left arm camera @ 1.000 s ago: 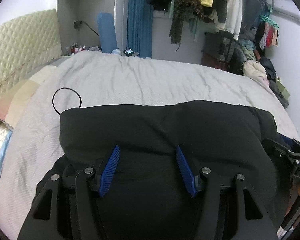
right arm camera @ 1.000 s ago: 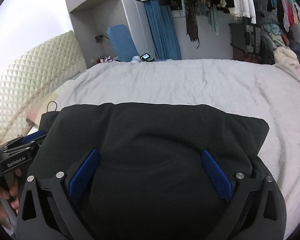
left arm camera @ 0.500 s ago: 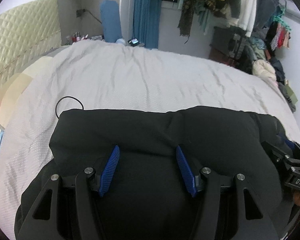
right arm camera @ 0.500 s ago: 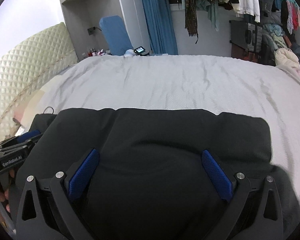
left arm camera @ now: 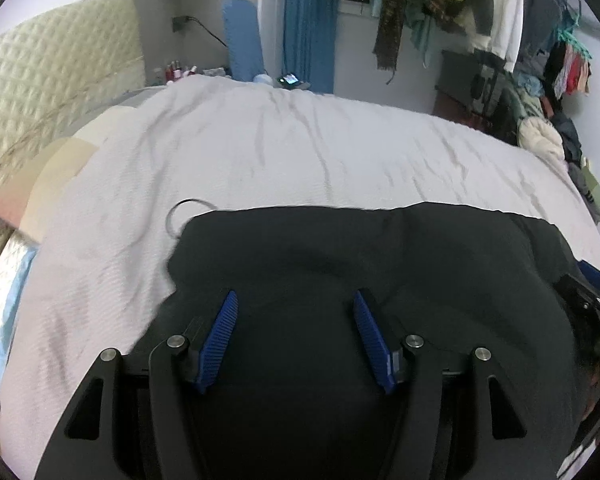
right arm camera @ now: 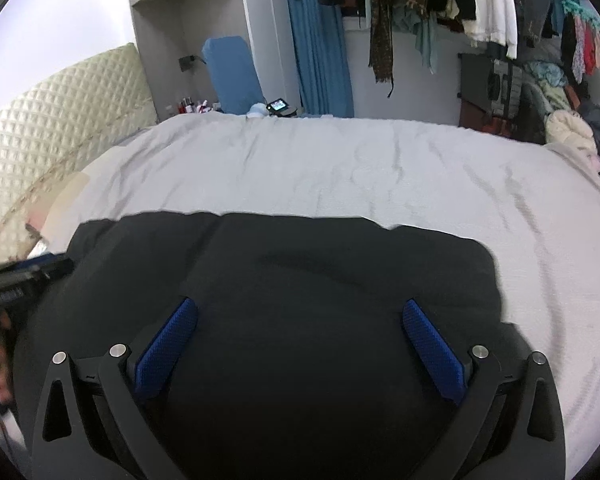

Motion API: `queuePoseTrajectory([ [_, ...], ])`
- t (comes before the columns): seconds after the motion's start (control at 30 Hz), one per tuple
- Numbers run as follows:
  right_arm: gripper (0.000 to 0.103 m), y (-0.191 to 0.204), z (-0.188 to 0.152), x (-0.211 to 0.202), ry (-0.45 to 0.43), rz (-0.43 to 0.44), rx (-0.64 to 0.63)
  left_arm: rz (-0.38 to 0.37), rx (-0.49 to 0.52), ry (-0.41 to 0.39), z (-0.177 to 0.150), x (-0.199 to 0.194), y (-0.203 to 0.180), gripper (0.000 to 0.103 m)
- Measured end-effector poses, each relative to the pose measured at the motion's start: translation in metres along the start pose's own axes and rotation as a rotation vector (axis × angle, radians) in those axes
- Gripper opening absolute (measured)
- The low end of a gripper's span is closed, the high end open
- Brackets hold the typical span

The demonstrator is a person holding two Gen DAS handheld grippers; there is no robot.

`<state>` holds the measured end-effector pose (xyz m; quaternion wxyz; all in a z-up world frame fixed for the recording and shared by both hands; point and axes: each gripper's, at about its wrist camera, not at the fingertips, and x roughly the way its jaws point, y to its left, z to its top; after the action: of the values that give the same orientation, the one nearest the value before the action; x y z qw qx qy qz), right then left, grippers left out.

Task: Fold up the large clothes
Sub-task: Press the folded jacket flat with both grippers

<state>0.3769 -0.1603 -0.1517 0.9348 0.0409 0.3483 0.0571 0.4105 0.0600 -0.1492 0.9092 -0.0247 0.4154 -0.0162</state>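
Observation:
A large black garment point(left arm camera: 360, 264) lies folded on the near part of the white bed point(left arm camera: 300, 152); it also fills the lower half of the right wrist view point(right arm camera: 300, 280). My left gripper point(left arm camera: 296, 300) is open over the garment's left part, blue pads apart, holding nothing. My right gripper point(right arm camera: 300, 308) is wide open over the garment's right part, empty. The right gripper's body shows at the right edge of the left wrist view point(left arm camera: 592, 312); the left gripper's body shows at the left edge of the right wrist view point(right arm camera: 16, 280).
A thin black loop of cord point(left arm camera: 180, 216) lies on the sheet by the garment's far left corner. A quilted headboard point(left arm camera: 52, 92) stands at left. Hanging clothes point(right arm camera: 440, 0) and a clothes pile point(left arm camera: 540, 140) fill the far right. A blue chair point(right arm camera: 232, 76) stands beyond the bed.
Both grippers have drifted relative to the garment, so its far edge sits lower and further right in view. Both stay open and the garment's shape is unchanged.

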Motion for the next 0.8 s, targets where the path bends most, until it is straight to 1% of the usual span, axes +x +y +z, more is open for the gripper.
queuePoseTrajectory([
  [0.1,0.103,-0.012,-0.012,-0.011,-0.012,-0.022,-0.01,0.013,-0.012,-0.003,-0.013,-0.004,0.014,0.061],
  [0.17,0.103,-0.019,-0.018,-0.011,-0.01,-0.027,0.0,-0.002,-0.023,0.003,-0.022,0.003,0.022,0.063],
  [0.27,0.103,-0.028,-0.027,0.002,0.027,0.018,0.041,-0.028,-0.035,0.002,-0.029,0.012,0.023,0.063],
  [0.4,0.103,-0.029,-0.025,0.004,0.025,-0.001,0.059,0.004,-0.023,0.007,-0.022,0.009,0.017,0.063],
  [0.47,0.103,-0.028,-0.022,-0.004,0.023,-0.014,0.06,-0.017,-0.024,0.017,-0.017,0.001,0.014,0.064],
  [0.5,0.103,-0.028,-0.018,-0.011,0.011,-0.027,0.062,-0.034,-0.033,0.025,-0.014,-0.005,0.014,0.071],
  [0.53,0.103,-0.029,-0.016,-0.018,0.001,-0.033,0.068,-0.048,-0.04,0.019,-0.012,-0.012,0.014,0.076],
  [0.57,0.103,-0.032,-0.011,-0.03,-0.017,-0.033,0.083,-0.059,-0.045,0.003,-0.009,-0.021,0.014,0.083],
  [0.67,0.103,-0.034,0.002,-0.063,-0.067,-0.024,0.101,-0.09,-0.067,-0.076,0.005,-0.061,0.012,0.086],
  [0.73,0.103,-0.032,0.015,-0.097,-0.118,-0.025,0.1,-0.109,-0.07,-0.121,0.015,-0.09,0.008,0.089],
  [0.77,0.103,-0.031,0.019,-0.108,-0.137,-0.023,0.098,-0.117,-0.067,-0.146,0.018,-0.106,0.006,0.092],
  [0.8,0.103,-0.028,0.026,-0.127,-0.167,-0.019,0.092,-0.122,-0.065,-0.164,0.022,-0.118,0.004,0.098],
])
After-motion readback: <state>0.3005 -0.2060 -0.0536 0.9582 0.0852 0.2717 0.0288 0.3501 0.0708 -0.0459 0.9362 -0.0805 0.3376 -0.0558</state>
